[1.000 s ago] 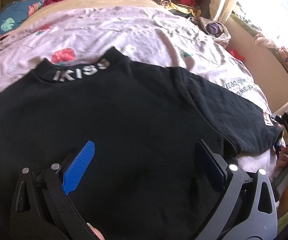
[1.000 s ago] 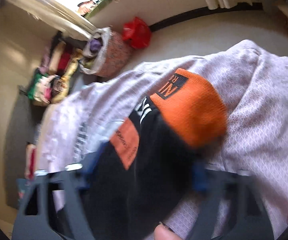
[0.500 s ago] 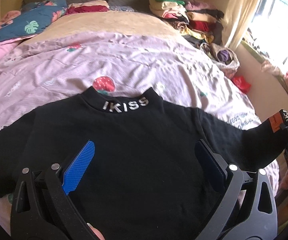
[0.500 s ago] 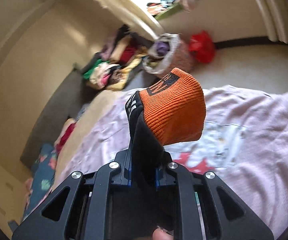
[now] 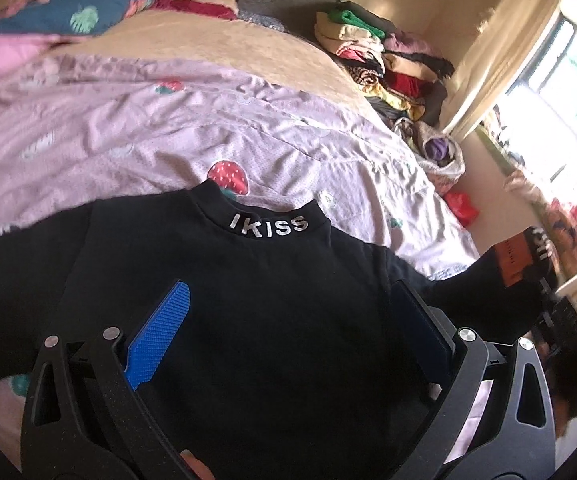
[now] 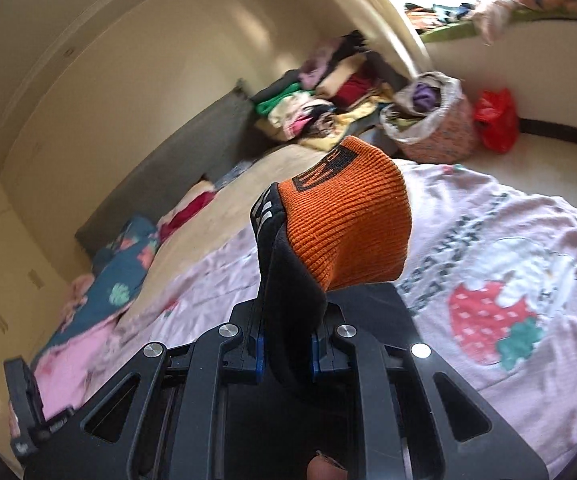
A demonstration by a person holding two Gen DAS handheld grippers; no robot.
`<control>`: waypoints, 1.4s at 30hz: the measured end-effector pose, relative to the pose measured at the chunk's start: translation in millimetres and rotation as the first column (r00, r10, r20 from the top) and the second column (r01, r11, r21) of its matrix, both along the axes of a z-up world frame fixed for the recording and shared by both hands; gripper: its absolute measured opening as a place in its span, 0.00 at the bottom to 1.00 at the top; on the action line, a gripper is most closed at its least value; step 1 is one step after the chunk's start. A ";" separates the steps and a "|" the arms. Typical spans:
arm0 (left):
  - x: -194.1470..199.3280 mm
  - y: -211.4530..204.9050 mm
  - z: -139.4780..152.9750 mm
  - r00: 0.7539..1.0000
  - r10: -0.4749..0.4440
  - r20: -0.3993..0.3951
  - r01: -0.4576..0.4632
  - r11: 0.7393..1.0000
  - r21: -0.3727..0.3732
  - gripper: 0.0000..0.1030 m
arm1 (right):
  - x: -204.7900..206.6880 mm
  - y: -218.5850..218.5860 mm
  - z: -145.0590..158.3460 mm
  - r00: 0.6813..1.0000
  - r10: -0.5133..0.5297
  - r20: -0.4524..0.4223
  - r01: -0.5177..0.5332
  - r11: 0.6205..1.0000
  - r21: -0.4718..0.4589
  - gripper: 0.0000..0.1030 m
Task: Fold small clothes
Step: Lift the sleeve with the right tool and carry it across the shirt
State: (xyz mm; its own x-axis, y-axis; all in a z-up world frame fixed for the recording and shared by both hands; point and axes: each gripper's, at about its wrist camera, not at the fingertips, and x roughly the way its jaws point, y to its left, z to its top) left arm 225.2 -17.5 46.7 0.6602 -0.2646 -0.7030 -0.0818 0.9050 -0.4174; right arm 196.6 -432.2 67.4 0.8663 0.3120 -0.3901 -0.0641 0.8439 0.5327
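- Lifted since 1 s ago: right gripper [image 6: 286, 356] now carries the sleeve [image 6: 344, 228] clear of the bedsheet [image 6: 528, 360], orange cuff uppermost.
- Right jaws pinch the sleeve's black part.
- Left gripper [image 5: 284, 340] spread wide, hovering above the black sweater [image 5: 248, 288], which lies flat on the bed, collar away.
- Sleeve's long axis runs right of the body; the fold probably goes leftward across the chest, right gripper nearer.

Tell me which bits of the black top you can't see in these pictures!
- Left wrist view: the black IKISS sweater's hem is hidden behind the open left gripper; its left sleeve runs off the edge.
- Right wrist view: the orange ribbed cuff's black label is too tilted to read; the shut right gripper covers the sleeve below.
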 end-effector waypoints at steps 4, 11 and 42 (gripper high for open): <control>-4.7 17.5 -4.4 1.000 0.028 -0.004 -0.029 0.999 -0.033 0.91 | 3.3 33.7 -0.1 0.998 0.059 -0.002 -0.059 0.997 -0.047 0.14; -15.0 49.2 -25.7 0.997 0.066 -0.039 -0.071 0.985 -0.155 0.91 | 0.4 98.9 -11.9 0.986 0.168 -0.018 -0.169 0.972 -0.165 0.15; -40.0 43.7 -88.0 0.982 -0.023 -0.188 -0.034 0.955 -0.295 0.91 | -4.2 144.6 -23.9 0.923 0.362 -0.132 -0.384 0.889 -0.249 0.68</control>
State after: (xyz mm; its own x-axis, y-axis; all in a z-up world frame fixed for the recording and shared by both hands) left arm 185.2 26.1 -41.3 0.5261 -0.4755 -0.7050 -0.1894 0.7427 -0.6423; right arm 192.4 -287.6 43.4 0.6689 0.4814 -0.5664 -0.3688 0.8765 0.3095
